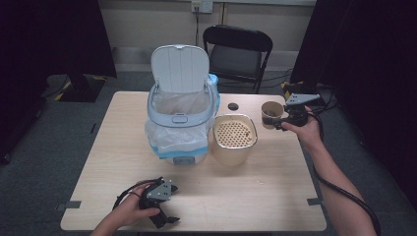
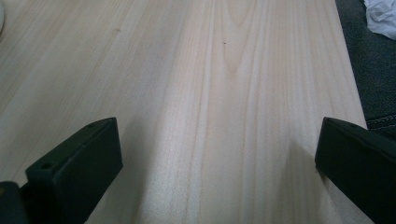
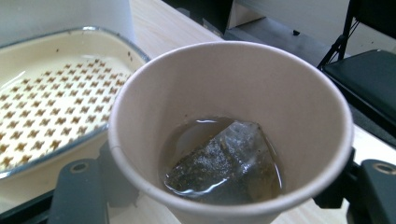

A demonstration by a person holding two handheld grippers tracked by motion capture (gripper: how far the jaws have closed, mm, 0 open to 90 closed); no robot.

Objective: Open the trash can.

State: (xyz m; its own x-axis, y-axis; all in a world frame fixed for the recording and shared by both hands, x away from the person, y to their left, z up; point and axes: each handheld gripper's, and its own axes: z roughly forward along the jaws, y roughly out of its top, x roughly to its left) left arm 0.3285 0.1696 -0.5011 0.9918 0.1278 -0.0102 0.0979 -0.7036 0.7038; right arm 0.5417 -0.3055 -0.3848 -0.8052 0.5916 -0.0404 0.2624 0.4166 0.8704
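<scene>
Right gripper [image 1: 281, 123] jaws clamp cup [image 1: 271, 114] upright beside strainer [image 1: 234, 132], keeping tea unspilled; left gripper [image 1: 164, 220] jaws gape, idle on table [image 1: 255, 196].

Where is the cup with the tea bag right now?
The paper cup sits gripped in the right gripper, right of the perforated beige container, in the high view.

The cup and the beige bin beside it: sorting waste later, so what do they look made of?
The cup looks like matte paper: thin rolled rim, tan fibrous wall. The beige bin looks like smooth plastic, its perforated top glossy and wet.
</scene>
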